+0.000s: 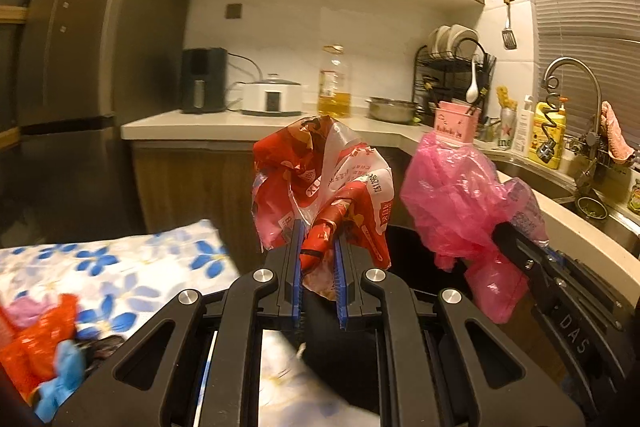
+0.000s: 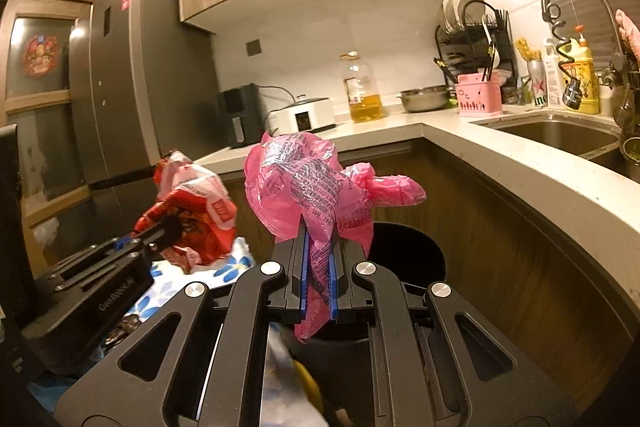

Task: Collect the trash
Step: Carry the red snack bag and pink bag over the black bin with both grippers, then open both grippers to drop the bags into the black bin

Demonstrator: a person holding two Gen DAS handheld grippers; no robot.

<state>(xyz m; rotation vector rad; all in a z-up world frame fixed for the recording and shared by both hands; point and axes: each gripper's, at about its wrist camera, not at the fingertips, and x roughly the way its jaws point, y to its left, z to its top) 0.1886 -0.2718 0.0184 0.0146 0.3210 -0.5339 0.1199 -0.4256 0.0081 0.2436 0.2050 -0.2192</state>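
My left gripper (image 1: 319, 233) is shut on a crumpled red and white plastic wrapper (image 1: 324, 183), which sticks up from between the blue pads. My right gripper (image 2: 319, 241) is shut on a crumpled pink plastic bag (image 2: 308, 183). The left wrist view shows the pink bag (image 1: 456, 195) held to the right, with the right gripper (image 1: 505, 227) under it. The right wrist view shows the red wrapper (image 2: 192, 211) at the left with the left gripper (image 2: 162, 229) on it. A black round bin (image 2: 408, 259) stands open just beyond and below both grippers, against the counter's wooden front.
A table with a blue-flowered cloth (image 1: 120, 267) lies at the left, with red and blue scraps (image 1: 44, 351) on it. The L-shaped counter (image 2: 500, 163) carries an oil bottle (image 2: 362, 89), a cooker, a pink holder, a dish rack and a sink (image 2: 560, 135). A grey fridge (image 2: 132, 79) stands far left.
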